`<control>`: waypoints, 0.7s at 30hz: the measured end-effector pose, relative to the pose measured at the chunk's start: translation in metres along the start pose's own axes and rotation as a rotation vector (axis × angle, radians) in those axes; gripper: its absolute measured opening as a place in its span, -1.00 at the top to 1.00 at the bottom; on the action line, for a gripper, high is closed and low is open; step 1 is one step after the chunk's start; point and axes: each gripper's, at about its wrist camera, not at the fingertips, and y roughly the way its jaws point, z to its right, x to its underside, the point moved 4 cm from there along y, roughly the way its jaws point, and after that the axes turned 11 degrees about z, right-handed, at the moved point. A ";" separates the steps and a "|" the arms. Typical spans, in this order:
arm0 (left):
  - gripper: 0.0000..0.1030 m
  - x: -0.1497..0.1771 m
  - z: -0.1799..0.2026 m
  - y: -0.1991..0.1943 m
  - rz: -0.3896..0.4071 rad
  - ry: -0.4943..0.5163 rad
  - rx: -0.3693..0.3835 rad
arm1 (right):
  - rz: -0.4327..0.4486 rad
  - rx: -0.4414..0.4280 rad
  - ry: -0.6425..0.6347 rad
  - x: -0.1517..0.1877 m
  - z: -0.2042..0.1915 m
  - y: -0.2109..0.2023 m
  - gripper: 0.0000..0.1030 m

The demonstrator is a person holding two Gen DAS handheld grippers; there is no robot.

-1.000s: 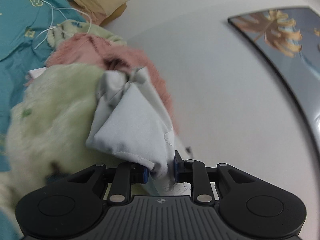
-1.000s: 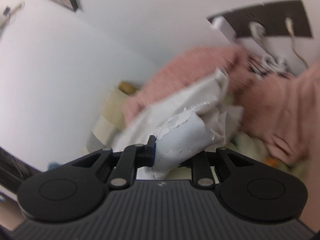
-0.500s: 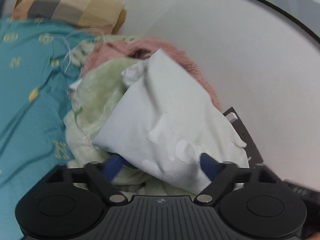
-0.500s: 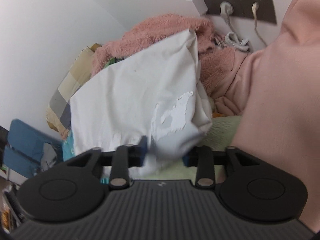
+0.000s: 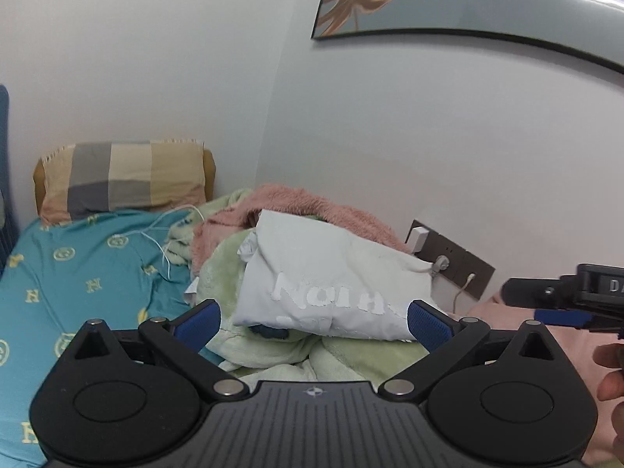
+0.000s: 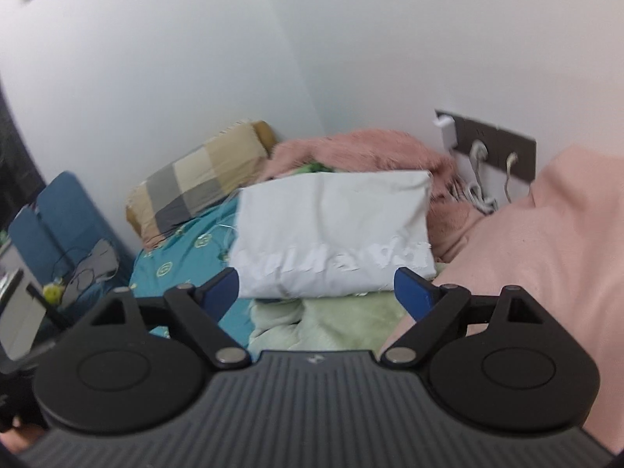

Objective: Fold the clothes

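A folded white garment with white lettering (image 5: 331, 280) lies on top of a heap of green and pink fleece blankets (image 5: 280, 347) by the wall; it also shows in the right wrist view (image 6: 335, 234). My left gripper (image 5: 312, 321) is open and empty, just short of the garment. My right gripper (image 6: 316, 290) is open and empty, also just short of it. The right gripper shows at the right edge of the left wrist view (image 5: 565, 300).
A teal patterned bedsheet (image 5: 78, 284) spreads to the left, with a checked pillow (image 5: 124, 179) at the head. A wall socket panel with plugs and cables (image 5: 452, 261) is right of the heap. A pink garment (image 6: 546, 241) lies at right. A white cable (image 5: 156, 238) crosses the sheet.
Both grippers let go of the white garment, opened and drew back. The garment now lies folded on the blanket heap.
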 end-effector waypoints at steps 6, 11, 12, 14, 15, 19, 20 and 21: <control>-0.99 0.004 0.016 -0.067 0.047 0.044 -0.015 | 0.099 -0.023 -0.117 0.019 -0.035 -0.057 -0.71; -0.99 0.013 0.023 -0.106 0.090 0.054 -0.011 | 0.171 -0.013 -0.187 0.037 -0.055 -0.086 -0.71; -0.99 0.015 0.023 -0.112 0.100 0.060 -0.019 | 0.185 -0.013 -0.201 0.041 -0.058 -0.090 -0.71; -0.99 0.017 0.023 -0.122 0.118 0.066 -0.031 | 0.208 -0.001 -0.226 0.047 -0.062 -0.096 -0.71; -0.99 0.018 0.023 -0.127 0.127 0.066 -0.035 | 0.216 0.002 -0.233 0.050 -0.063 -0.098 -0.71; -0.99 0.026 0.016 -0.135 0.143 0.078 -0.067 | 0.249 0.027 -0.243 0.059 -0.064 -0.106 -0.71; -0.99 0.028 0.014 -0.136 0.143 0.078 -0.068 | 0.253 0.031 -0.244 0.061 -0.063 -0.106 -0.71; -0.99 0.030 0.012 -0.137 0.141 0.076 -0.067 | 0.256 0.032 -0.249 0.064 -0.064 -0.107 -0.71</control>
